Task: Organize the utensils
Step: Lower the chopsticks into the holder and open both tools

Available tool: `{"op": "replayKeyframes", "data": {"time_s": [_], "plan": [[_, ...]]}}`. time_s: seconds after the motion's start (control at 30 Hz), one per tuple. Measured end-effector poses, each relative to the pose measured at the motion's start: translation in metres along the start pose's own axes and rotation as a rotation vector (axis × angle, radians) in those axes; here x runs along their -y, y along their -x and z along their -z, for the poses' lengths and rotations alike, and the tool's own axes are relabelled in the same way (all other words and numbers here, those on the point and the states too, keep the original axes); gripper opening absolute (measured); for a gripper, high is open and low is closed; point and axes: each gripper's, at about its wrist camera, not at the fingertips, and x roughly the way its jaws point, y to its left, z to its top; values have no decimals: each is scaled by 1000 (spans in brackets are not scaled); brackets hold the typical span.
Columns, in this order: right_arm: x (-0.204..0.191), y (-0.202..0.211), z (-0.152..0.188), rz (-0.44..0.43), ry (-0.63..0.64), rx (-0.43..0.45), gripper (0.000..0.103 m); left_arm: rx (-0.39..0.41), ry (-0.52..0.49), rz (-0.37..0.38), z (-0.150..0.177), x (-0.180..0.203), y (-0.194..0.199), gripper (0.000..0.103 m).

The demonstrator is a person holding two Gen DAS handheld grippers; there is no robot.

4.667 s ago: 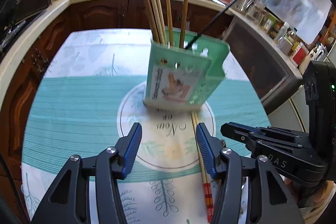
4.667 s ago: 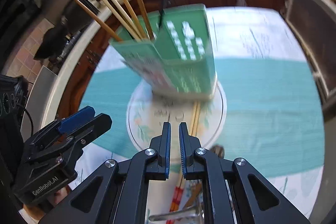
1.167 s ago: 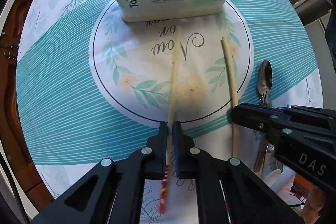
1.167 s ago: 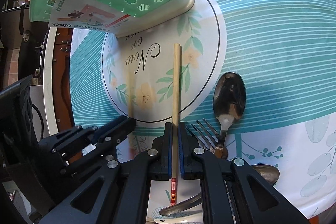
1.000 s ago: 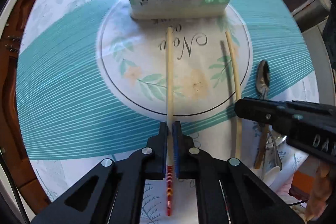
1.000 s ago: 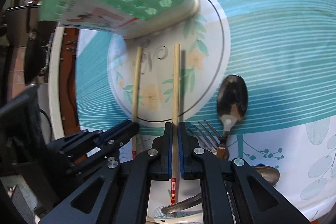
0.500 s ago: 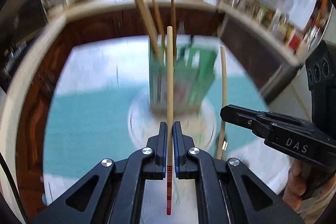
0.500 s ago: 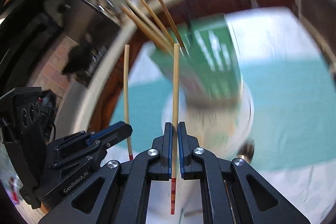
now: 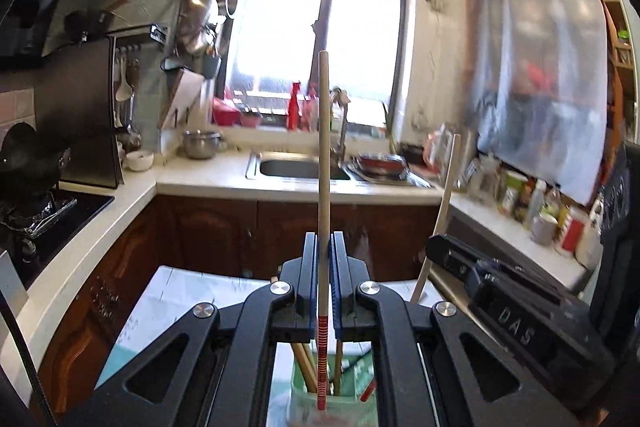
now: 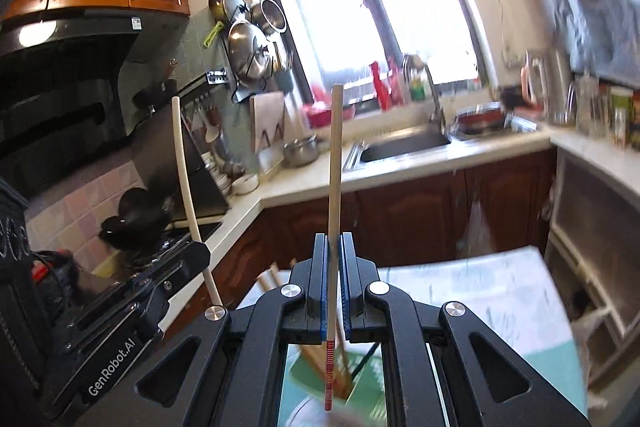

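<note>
My left gripper [image 9: 323,247] is shut on a pale wooden chopstick [image 9: 324,155] with a red-striped end, held upright high over the table. Below it, between the gripper's arms, stands the green utensil holder [image 9: 304,393] with several chopsticks in it. My right gripper [image 10: 333,247] is shut on a second chopstick [image 10: 335,167] of the same kind, also upright. Beneath it the green holder [image 10: 300,367] shows blurred. Each view shows the other gripper beside it: the right gripper [image 9: 434,251] in the left wrist view, the left gripper [image 10: 200,251] in the right wrist view.
The table carries a teal and white cloth [image 9: 180,287]. Behind it runs a white countertop [image 9: 208,183] with a sink [image 9: 296,169], faucet and pots under a bright window. A black stove and range hood [image 10: 80,75] stand at the left. Jars line the right counter [image 9: 532,203].
Both grippers lifted their chopsticks off the cloth and tipped from looking down at the table to nearly level. The holder dropped to the bottom of both views.
</note>
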Motion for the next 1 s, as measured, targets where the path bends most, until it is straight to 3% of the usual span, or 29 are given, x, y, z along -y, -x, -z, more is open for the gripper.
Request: {"op": "replayKeyframes", "data": {"time_s": [0.23,0.53,0.6,0.67,0.87,1.0], "plan": [[-11,-65,16,0,93,0,5,-17,46,-16,29,-14,-42,3],[-17,-130,73,-95,182,-94,5,-77,65,34,78,-17,-50,2],[-17,-145,88,-134,196,-170,6,-108,61,20,85,-19,-49,7],[-15,-154,95,-150,188,-222,6,-153,65,9,88,-22,-49,19],[-11,-157,112,-197,110,-276,7,-238,114,7,93,-33,-33,47],[-16,-139,112,-194,104,-289,7,-301,119,-7,96,-36,-19,49]]}}
